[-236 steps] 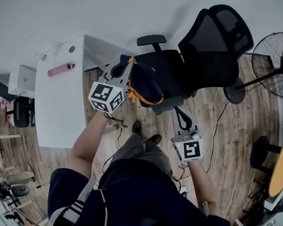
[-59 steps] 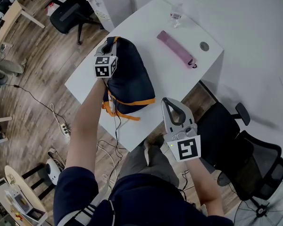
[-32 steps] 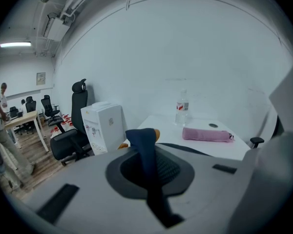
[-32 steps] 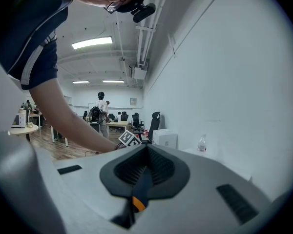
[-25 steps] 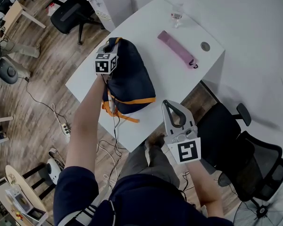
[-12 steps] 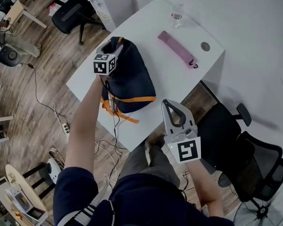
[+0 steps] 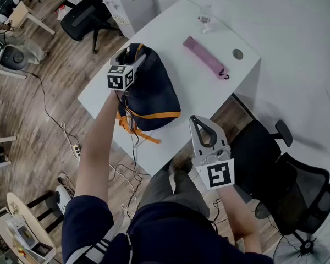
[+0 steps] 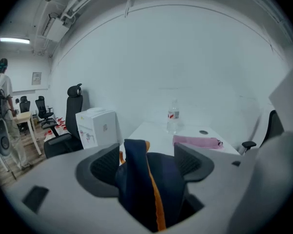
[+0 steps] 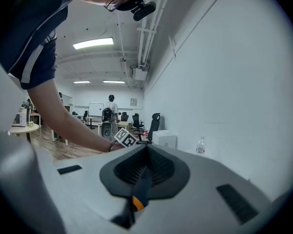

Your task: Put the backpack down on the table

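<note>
Releasing stage: backpack (image 7: 151, 89) lies on white worktop (image 7: 209, 89), left near part, orange straps trailing over near edge. Set-down looks done; only withdrawal left. Left gripper (image 7: 131, 54) angled down at pack's far end, jaws just been opening, now spread, top loop between, unpinched. Right gripper (image 7: 197, 121) level, off worktop's near side, jaws pressed together; dark orange-tipped strip (image 9: 141, 182) at seam, unidentifiable.

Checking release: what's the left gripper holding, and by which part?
Nothing. The jaws of the left gripper have just been opening; the backpack has its handle between them, unpressed.
</note>
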{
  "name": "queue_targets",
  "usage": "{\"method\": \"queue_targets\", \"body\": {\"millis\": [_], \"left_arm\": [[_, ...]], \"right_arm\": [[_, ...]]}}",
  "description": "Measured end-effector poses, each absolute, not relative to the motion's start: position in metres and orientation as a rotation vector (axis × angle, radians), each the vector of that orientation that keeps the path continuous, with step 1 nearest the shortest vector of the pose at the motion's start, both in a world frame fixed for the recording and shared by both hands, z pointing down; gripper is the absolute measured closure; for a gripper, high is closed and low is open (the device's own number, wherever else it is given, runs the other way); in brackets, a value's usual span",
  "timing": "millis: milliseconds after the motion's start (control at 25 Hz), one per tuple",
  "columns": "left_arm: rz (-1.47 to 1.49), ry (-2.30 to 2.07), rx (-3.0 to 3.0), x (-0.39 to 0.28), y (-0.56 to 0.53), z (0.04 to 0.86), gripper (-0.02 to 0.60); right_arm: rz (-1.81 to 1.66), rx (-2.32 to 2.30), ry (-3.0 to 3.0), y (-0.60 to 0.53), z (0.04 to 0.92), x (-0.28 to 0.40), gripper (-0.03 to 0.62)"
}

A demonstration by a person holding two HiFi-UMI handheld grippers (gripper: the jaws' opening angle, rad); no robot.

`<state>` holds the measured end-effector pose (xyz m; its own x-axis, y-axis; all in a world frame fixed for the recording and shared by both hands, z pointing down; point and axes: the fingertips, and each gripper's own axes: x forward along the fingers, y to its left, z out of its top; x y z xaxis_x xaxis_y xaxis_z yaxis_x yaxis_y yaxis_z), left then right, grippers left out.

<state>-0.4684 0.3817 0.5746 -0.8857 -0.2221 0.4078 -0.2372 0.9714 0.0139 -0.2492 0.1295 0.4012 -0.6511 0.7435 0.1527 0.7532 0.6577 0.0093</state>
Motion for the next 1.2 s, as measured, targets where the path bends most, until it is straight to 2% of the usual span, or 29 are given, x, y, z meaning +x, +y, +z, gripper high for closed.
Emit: {"method": "queue_targets", "body": {"millis": [520,920,1000,1200], "left_arm": [[0.084,-2.834,0.298,-0.448,0.375,0.520,0.225],[0.136,-2.975,0.354,-0.392,0.344,0.443,0.233],[0.165,-3.005,0.384,-0.378,0.333,0.427,0.249],[0.192,-3.066,0.445,-0.343,0.312,0.389,0.362]], "right_arm": [[-0.105,-1.239,-2.754,0.122,0.397,-0.245,0.597],[-0.106,-1.224,-2.775,0.112,0.391,-0.241,0.597],[-0.112,-1.224,-2.777,0.109,0.390,-0.239,0.597],[-0.114,-1.225,-2.784,0.103,0.387,-0.231,0.597]]}}
